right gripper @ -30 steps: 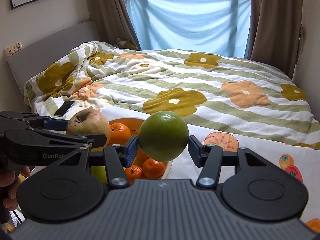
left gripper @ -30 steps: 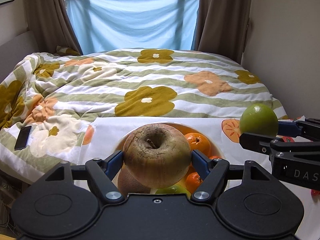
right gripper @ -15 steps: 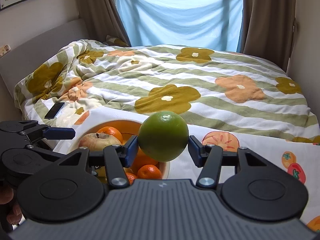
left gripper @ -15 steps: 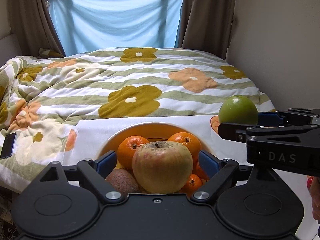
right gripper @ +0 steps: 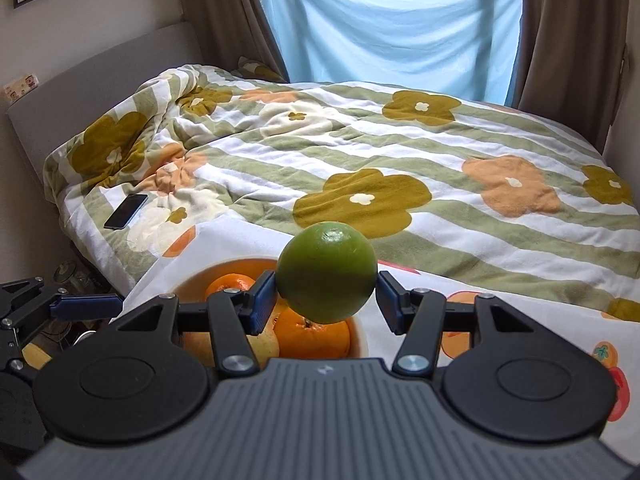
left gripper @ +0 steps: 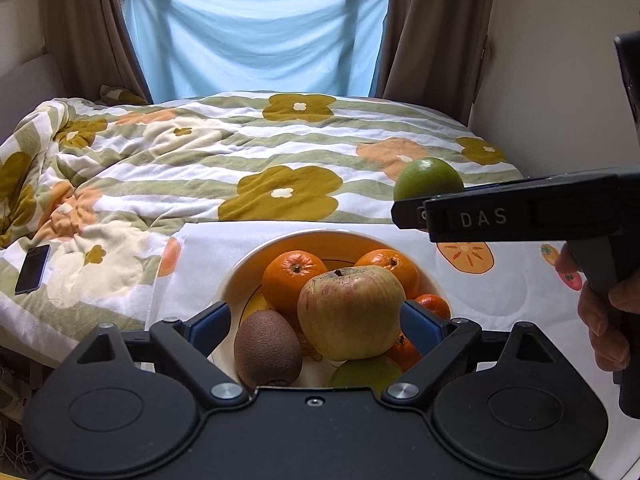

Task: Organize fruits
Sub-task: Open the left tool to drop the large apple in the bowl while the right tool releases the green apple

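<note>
Left wrist view: left claw (left gripper: 314, 322) spread wide, just opened, apple (left gripper: 350, 312) between pads in bowl (left gripper: 240, 276); right claw (right gripper: 326, 298) clamping green fruit (right gripper: 326, 272)

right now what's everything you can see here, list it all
bowl: one, white outside and orange inside, on the printed cloth at the foot of the bed
apple: one, yellow-red, on top of the fruit in the bowl
oranges: at least two large and some small, orange, in the bowl
kiwi: one, brown, at the bowl's near left
green fruit: one, held above the bowl
printed cloth: one, white with fruit prints, under the bowl
blanket: one, striped with flowers, on the bed
phone: one, dark, on the blanket at left
left claw: open, either side of the apple
right claw: shut on the green fruit
hand: on the right claw's handle
</note>
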Demonstrator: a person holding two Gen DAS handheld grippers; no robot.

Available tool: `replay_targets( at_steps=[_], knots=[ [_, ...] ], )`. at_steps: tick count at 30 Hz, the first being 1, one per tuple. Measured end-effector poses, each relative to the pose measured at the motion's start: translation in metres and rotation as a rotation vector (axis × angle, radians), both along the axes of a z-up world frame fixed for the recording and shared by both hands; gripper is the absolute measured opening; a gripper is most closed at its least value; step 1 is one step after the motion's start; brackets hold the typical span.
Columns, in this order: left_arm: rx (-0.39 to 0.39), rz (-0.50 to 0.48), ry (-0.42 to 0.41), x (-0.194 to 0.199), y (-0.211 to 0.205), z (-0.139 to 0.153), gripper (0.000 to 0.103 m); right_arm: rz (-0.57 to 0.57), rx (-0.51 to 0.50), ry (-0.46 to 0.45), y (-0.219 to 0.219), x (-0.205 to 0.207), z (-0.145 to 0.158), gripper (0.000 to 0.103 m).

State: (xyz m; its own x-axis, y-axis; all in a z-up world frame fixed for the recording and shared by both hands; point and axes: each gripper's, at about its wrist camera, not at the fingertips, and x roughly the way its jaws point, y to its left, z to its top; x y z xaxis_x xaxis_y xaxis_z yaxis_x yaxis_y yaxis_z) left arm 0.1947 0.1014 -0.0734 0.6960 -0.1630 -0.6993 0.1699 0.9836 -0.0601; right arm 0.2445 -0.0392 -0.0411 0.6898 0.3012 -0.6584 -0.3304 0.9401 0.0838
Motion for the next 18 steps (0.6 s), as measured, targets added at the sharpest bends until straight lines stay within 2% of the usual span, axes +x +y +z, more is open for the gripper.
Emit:
replay_targets(
  at_steps=[10,18],
  knots=[
    [-0.02,0.011,0.017,0.004,0.007,-0.007,0.094,0.031,0.029,0.118,0.027,0.045,-0.027,0.069],
    [-0.042,0.022,0.035,0.009,0.013,-0.012,0.094,0.029,0.021,0.145,0.035,0.056,-0.042,0.07]
  ],
)
